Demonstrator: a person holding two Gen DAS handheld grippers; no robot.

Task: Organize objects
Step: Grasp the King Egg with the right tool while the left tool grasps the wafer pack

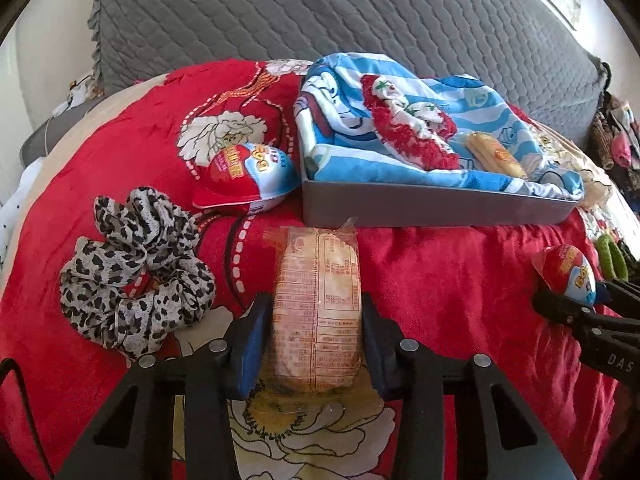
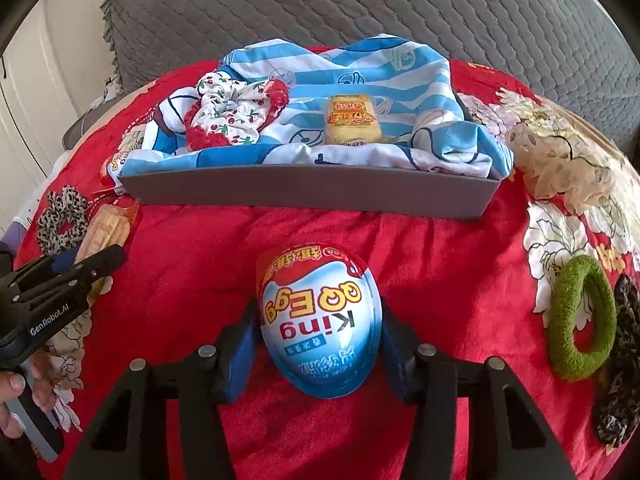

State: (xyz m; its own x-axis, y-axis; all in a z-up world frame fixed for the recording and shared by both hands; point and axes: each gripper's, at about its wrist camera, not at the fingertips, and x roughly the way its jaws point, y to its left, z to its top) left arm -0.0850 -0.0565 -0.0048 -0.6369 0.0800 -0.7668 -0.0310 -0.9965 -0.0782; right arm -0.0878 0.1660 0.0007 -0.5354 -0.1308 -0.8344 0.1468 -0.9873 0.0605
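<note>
My left gripper (image 1: 316, 312) is shut on a wrapped snack cake (image 1: 316, 304), held over the red blanket in front of the grey tray (image 1: 436, 206). My right gripper (image 2: 318, 336) is shut on a blue-and-red King Egg (image 2: 320, 320), also in front of the tray (image 2: 308, 196). The tray is lined with a blue striped cloth (image 2: 360, 76) and holds a cherry-print scrunchie (image 2: 232, 116) and another snack cake (image 2: 352, 120). A second King Egg (image 1: 248, 178) lies left of the tray. A leopard scrunchie (image 1: 136, 268) lies beside my left gripper.
A green hair tie (image 2: 580, 316) and a dark patterned scrunchie (image 2: 624, 364) lie at the right on the red flowered blanket (image 2: 420, 264). A cream lace scrunchie (image 2: 556, 160) lies right of the tray. A grey quilted headboard (image 2: 360, 4) stands behind.
</note>
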